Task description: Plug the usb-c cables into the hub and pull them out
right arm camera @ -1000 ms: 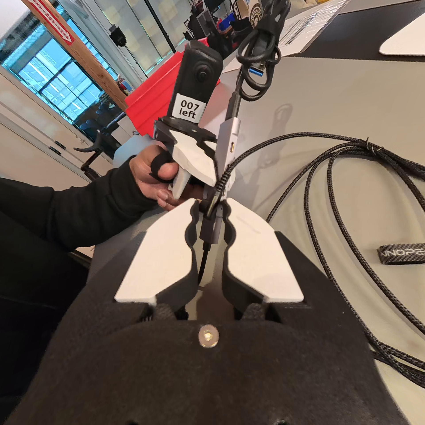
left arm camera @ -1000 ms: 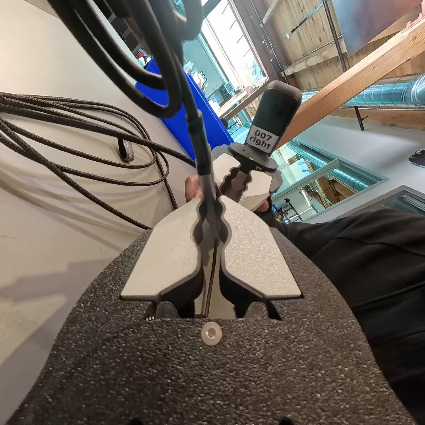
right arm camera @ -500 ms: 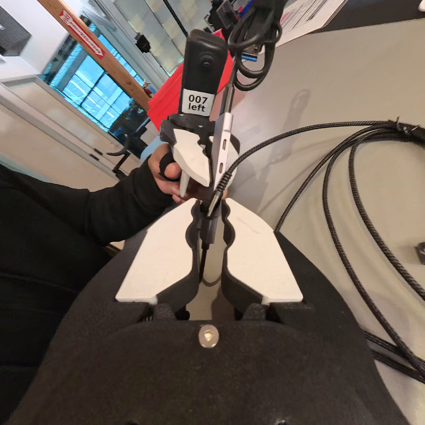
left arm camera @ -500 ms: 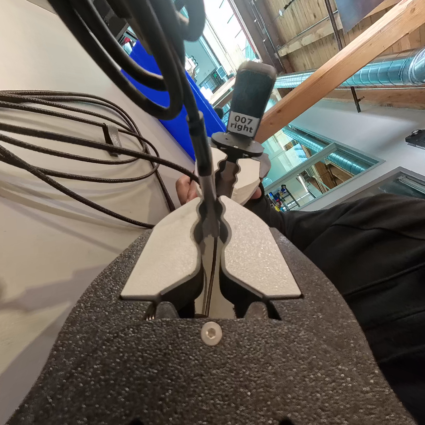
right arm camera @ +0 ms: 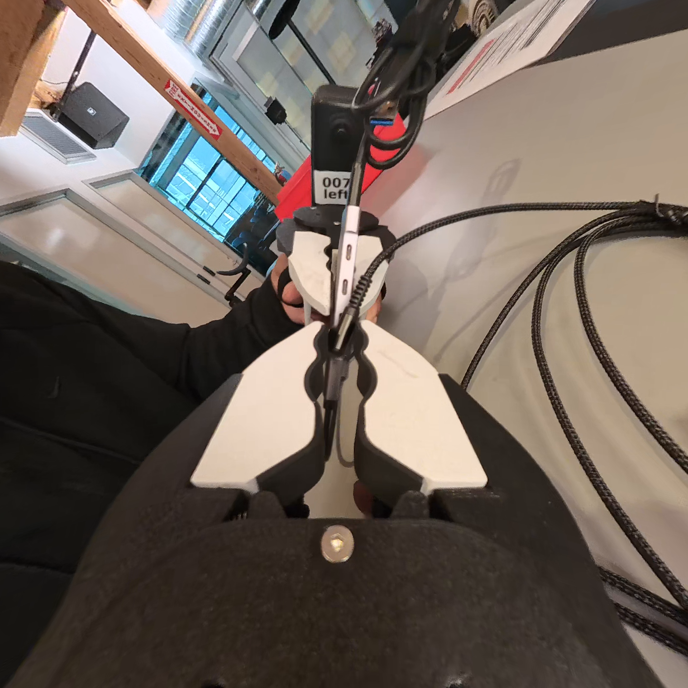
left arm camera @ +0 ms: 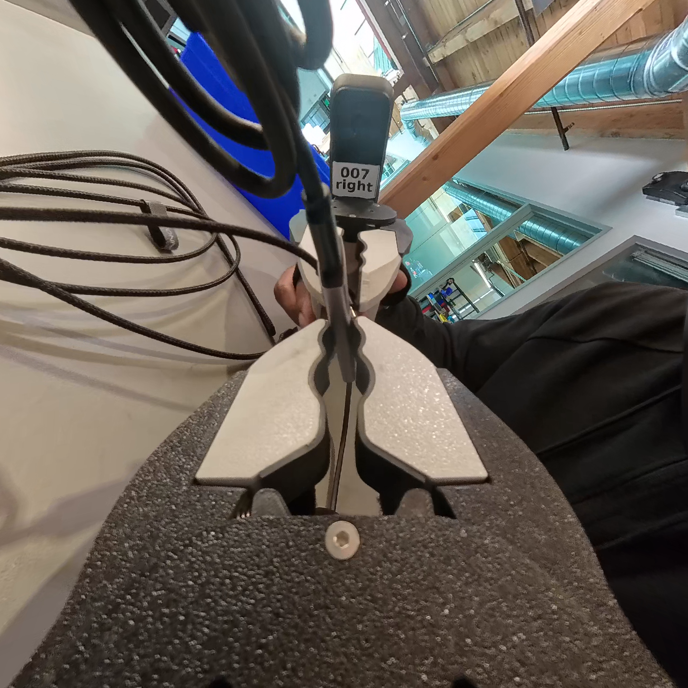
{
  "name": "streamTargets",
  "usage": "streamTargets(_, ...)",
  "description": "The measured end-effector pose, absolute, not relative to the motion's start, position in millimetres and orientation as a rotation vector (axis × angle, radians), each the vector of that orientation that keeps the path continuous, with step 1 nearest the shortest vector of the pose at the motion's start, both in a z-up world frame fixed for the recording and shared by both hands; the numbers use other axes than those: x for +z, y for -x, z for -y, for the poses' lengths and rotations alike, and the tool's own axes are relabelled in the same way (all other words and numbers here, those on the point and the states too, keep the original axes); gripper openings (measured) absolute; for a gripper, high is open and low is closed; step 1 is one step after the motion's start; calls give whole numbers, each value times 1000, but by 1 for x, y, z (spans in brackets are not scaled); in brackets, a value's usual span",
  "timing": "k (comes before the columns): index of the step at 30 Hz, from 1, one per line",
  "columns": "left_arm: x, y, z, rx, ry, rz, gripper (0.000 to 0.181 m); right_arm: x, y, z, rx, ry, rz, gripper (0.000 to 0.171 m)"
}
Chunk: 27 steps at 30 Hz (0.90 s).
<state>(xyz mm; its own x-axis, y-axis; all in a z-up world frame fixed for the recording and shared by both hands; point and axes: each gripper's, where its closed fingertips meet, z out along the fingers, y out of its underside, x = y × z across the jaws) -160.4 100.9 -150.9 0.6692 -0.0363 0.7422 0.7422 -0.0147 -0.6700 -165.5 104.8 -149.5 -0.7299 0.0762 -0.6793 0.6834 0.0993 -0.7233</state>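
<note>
The hub (right arm camera: 348,266), a slim silver bar, is held edge-on in the air, its long axis running away from the right gripper (right arm camera: 340,337) toward the left gripper (right arm camera: 335,275). The right wrist view shows two empty ports on its edge and a braided cable (right arm camera: 484,238) plugged below them; the left wrist view shows only a thin edge (left arm camera: 340,335). Left fingers pinch the hub; right fingers close narrowly on a second plug (right arm camera: 335,376). Cable loops lie on the worktop (right arm camera: 558,130).

Left claw (left arm camera: 340,337) clamped on slim grey hub (left arm camera: 337,309).
</note>
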Motion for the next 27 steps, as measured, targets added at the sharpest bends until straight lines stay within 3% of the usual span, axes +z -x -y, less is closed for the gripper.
streamTargets(27, -132, 168, -96, -665, 1317, 601, 9, -130, 179, -91, -2064, -768, -2039, 11)
